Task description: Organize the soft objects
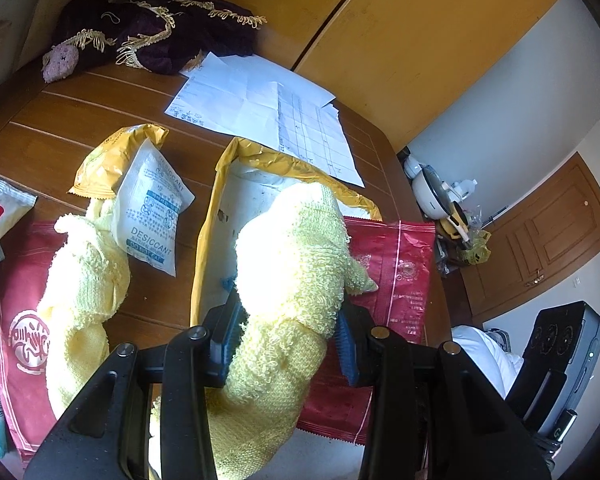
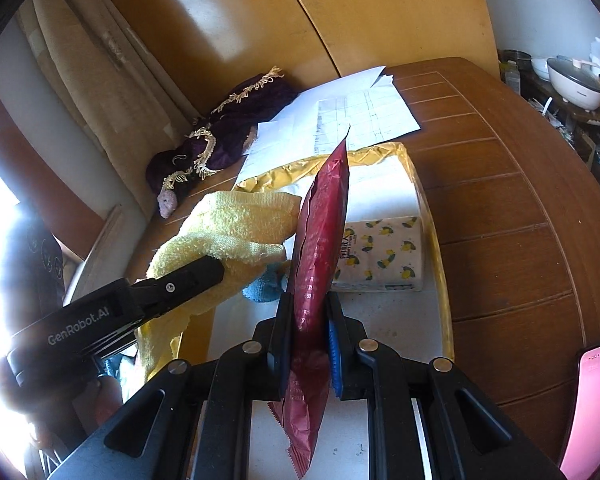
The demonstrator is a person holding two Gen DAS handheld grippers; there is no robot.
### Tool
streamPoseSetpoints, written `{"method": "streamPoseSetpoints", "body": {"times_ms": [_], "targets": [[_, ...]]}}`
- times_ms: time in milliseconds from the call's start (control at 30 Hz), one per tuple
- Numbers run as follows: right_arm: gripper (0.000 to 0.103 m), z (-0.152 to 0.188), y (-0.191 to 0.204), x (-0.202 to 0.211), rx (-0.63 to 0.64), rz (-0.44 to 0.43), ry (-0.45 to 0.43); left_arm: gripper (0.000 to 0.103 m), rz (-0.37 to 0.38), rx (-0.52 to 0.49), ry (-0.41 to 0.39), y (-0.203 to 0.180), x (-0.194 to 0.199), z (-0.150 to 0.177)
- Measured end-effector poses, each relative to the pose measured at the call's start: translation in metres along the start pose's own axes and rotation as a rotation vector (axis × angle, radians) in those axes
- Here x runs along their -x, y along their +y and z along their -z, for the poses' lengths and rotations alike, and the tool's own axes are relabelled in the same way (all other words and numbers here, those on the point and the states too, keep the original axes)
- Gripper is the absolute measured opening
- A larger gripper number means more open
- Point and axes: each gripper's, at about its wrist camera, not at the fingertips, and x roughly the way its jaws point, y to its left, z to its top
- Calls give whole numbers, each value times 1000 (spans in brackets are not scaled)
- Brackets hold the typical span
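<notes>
Wooden table [image 2: 500, 208] (papers [image 1: 260, 100] atop): left jaws clamp yellow towel [image 1: 288, 264], right jaws pinch red packet [image 2: 320, 240].

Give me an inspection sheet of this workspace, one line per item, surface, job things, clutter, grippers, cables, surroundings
Surface: brown wooden table, partly covered.
Job's things: yellow towel over the yellow-edged mailer bag; red foil pouch held up edge-on; second yellow towel; tissue pack; purple fringed cloth.
Clutter: desiccant packet, paper sheets, pink phone.
Grippers: left gripper shut on the towel; right gripper shut on the pouch.
Cables: nothing seen.
Surroundings: yellow cabinet, wooden door, cookware shelf.
</notes>
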Motion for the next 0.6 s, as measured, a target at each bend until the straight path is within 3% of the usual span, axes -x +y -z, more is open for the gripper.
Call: {"method": "streamPoseSetpoints", "body": {"times_ms": [367, 600], "targets": [[16, -2, -3, -4, -2, 4, 5, 37, 1, 25, 3, 3, -6, -6], [16, -6, -8, -5, -19, 14, 4, 37, 11, -20, -41, -14, -1, -31]]}}
